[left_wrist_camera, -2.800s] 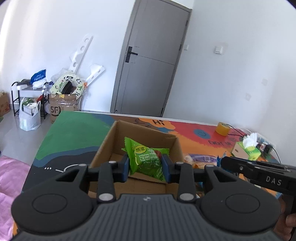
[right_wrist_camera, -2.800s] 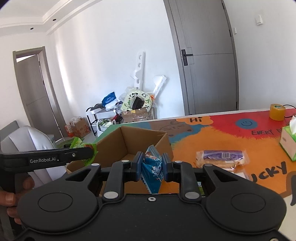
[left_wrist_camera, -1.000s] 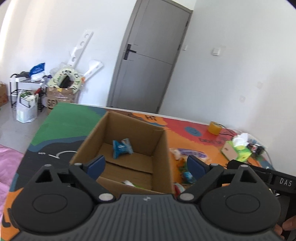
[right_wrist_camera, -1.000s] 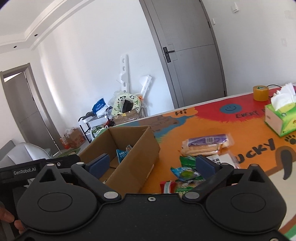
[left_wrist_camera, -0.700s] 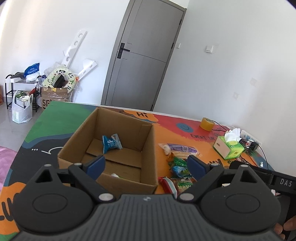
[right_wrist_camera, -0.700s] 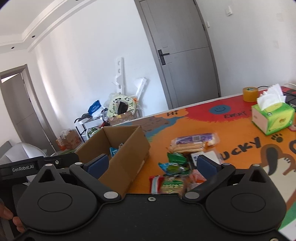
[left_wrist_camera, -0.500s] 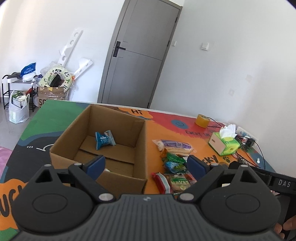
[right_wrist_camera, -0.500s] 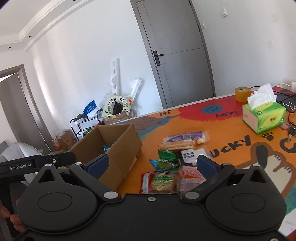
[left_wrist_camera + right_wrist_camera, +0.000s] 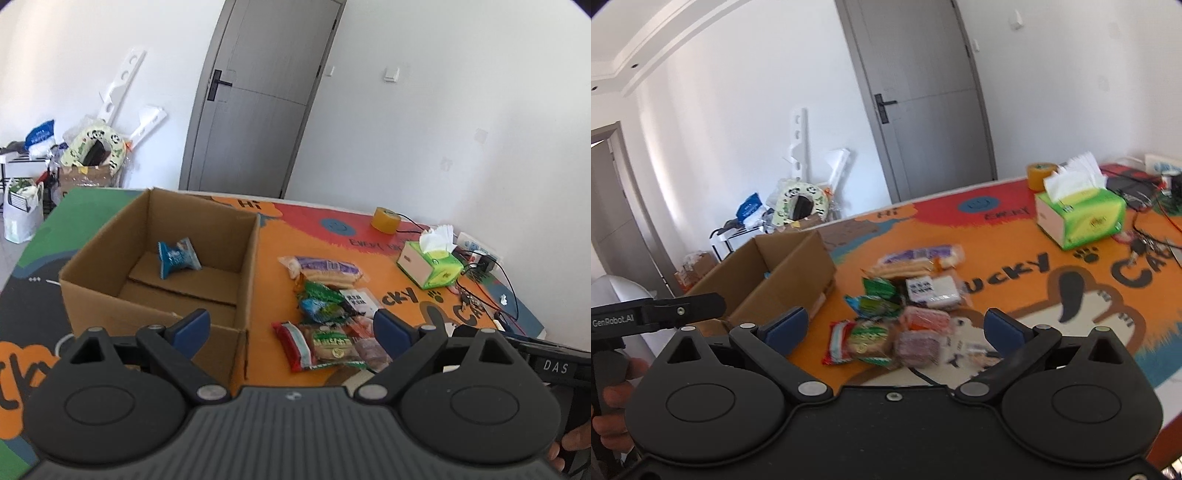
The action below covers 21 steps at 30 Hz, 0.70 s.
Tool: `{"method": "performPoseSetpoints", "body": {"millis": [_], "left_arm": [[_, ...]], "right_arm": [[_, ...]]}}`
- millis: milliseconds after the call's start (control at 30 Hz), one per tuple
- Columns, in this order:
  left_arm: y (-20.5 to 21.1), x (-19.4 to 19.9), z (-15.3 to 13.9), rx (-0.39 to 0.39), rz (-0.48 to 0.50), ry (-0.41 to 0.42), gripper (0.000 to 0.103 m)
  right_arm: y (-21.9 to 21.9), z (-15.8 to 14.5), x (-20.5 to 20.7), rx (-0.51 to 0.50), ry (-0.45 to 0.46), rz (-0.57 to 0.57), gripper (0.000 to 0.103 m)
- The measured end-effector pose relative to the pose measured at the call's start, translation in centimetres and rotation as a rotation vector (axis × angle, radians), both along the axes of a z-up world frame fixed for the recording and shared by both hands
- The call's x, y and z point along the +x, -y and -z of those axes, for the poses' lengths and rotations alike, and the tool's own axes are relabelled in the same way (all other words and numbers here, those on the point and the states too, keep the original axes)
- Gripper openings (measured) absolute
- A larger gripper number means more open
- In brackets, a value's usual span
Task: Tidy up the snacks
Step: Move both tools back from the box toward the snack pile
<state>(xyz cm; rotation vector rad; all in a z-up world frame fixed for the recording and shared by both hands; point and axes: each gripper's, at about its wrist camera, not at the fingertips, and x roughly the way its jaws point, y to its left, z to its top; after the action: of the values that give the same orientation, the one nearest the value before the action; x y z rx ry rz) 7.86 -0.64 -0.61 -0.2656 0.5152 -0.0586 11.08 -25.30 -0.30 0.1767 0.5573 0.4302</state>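
Note:
An open cardboard box (image 9: 92, 275) stands on the colourful table mat, also in the right wrist view (image 9: 798, 264). A blue snack packet (image 9: 177, 258) lies inside it. A pile of snack packets (image 9: 328, 314) lies on the mat right of the box, also in the right wrist view (image 9: 905, 314), with a long purple pack (image 9: 323, 269) at its far end. My left gripper (image 9: 291, 326) is open and empty, above the box's right edge and the pile. My right gripper (image 9: 894, 330) is open and empty over the pile's near end.
A green tissue box (image 9: 1078, 218) and a yellow tape roll (image 9: 384, 220) stand at the back right, with cables (image 9: 480, 291) beside them. Clutter and a shelf (image 9: 37, 184) stand on the floor beyond the table's left edge. A grey door (image 9: 258, 96) is behind.
Both grippers let go of their packets into the box and opened. Both then swung right from the box toward the snack pile.

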Motion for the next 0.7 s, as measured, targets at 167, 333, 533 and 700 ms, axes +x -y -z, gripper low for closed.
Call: {"method": "performPoseSetpoints", "body": {"millis": [167,333,533,700], "left_arm": [[1.1,0.3,0.6,0.02,0.029,-0.01,0.094],[2.5,0.8,1.3,0.032,0.071,-0.02,0.094],[3.7,1.8,2.5,0.036,0.096,-0.041,0.094],[4.7,2.9,3.5,0.039,0.11,-0.073,0.092]], "right_arm": [[0.5,0.6,-0.2,-0.029,0.001,0.002,0.103],[0.9,1.4,0.0,-0.039,-0.013,0.002,0.103],[2.1,2.6,0.4,-0.053,-0.031,0.016,0.103],[3.2,3.8,0.9,-0.051,-0.057,0.025,0.102]]}}
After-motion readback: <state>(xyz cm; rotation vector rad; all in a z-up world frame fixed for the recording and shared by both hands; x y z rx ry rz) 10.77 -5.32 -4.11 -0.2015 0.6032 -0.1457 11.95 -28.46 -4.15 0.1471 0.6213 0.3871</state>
